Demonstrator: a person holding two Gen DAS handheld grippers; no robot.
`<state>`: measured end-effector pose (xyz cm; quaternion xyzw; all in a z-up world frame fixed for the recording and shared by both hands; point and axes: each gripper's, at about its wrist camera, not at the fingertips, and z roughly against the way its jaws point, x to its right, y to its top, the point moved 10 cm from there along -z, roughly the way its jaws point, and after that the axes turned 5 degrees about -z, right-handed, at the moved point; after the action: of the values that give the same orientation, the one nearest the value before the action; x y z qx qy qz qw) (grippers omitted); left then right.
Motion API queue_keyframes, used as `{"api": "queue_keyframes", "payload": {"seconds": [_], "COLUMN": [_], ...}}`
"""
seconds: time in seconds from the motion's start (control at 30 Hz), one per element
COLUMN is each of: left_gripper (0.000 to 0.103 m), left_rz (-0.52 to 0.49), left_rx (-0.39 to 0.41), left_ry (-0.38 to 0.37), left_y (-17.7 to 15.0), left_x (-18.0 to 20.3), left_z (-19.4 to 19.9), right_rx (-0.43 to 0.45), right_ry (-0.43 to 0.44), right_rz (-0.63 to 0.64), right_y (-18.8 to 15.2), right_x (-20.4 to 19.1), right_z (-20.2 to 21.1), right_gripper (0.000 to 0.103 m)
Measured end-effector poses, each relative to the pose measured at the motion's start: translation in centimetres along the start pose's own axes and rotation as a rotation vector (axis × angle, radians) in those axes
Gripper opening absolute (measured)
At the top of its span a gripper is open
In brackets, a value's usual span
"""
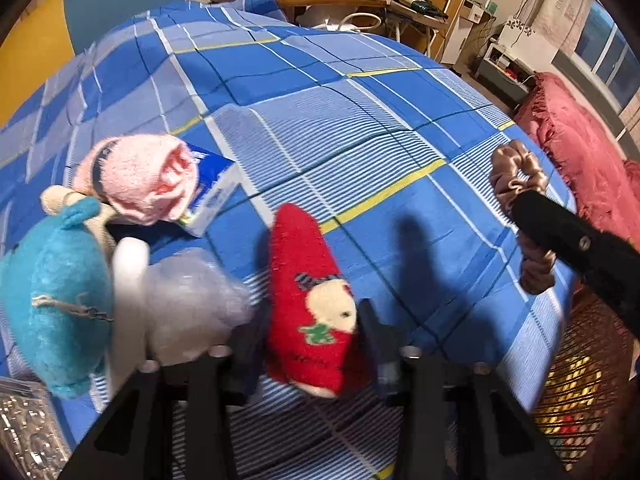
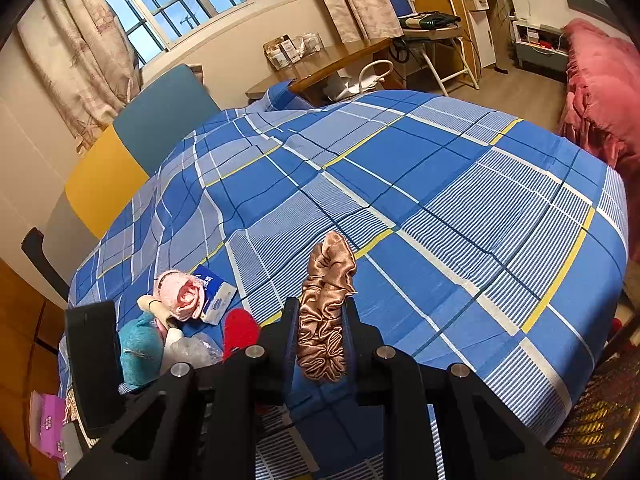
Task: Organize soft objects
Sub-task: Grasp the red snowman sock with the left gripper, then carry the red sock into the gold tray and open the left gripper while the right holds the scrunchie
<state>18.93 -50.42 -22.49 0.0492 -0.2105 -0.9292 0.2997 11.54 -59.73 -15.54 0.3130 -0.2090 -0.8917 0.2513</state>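
My left gripper point(image 1: 310, 320) is shut on a red fuzzy sock point(image 1: 310, 292) with a cartoon figure, held just above the blue plaid bedspread point(image 1: 340, 128). My right gripper point(image 2: 320, 308) is shut on a bronze satin scrunchie point(image 2: 326, 312), which also shows at the right of the left wrist view point(image 1: 516, 184). To the left lie a teal plush toy point(image 1: 56, 300), a pink knitted sock point(image 1: 148, 178), a clear plastic bag point(image 1: 188, 304) and a blue-and-white tissue pack point(image 1: 214, 196). The red sock also shows in the right wrist view point(image 2: 240, 330).
A wicker basket point(image 1: 580, 380) stands at the bed's right front corner. A pink quilt point(image 1: 580, 152) lies on another bed to the right. A desk and chairs point(image 2: 360, 60) stand beyond the bed. A pink box point(image 2: 48, 424) sits at lower left.
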Motion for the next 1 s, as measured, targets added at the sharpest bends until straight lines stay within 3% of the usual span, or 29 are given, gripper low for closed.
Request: {"api": "queue_keyframes", "payload": {"seconds": [0.2,0.43,0.73,1.0], "left_gripper": [0.029,0.028,0.028,0.028], "left_rz": [0.093,0.130,0.145,0.191], "left_rx": [0.015,0.113,0.282,0.381], "left_ry": [-0.033,-0.105,-0.137,-0.125], "left_y": [-0.7,0.4,1.7,0.3], "left_x": [-1.1,-0.9,-2.9,-8.1], "left_z": [1.7,6.1,15.1,22.6], "right_rx": [0.002,0.009,0.001,0.007], "right_ry": [-0.001,0.006,0.002,0.012], "right_rz": [0.010,0.029,0.086,0.123], "right_y": [0.0,0.0,-0.4,-0.6], "right_x": [-0.1,-0.4,-1.3,-2.0], "right_z": [0.0,0.1,-0.1,0.1], "right_gripper": [0.020,0.020,0.020,0.021]}}
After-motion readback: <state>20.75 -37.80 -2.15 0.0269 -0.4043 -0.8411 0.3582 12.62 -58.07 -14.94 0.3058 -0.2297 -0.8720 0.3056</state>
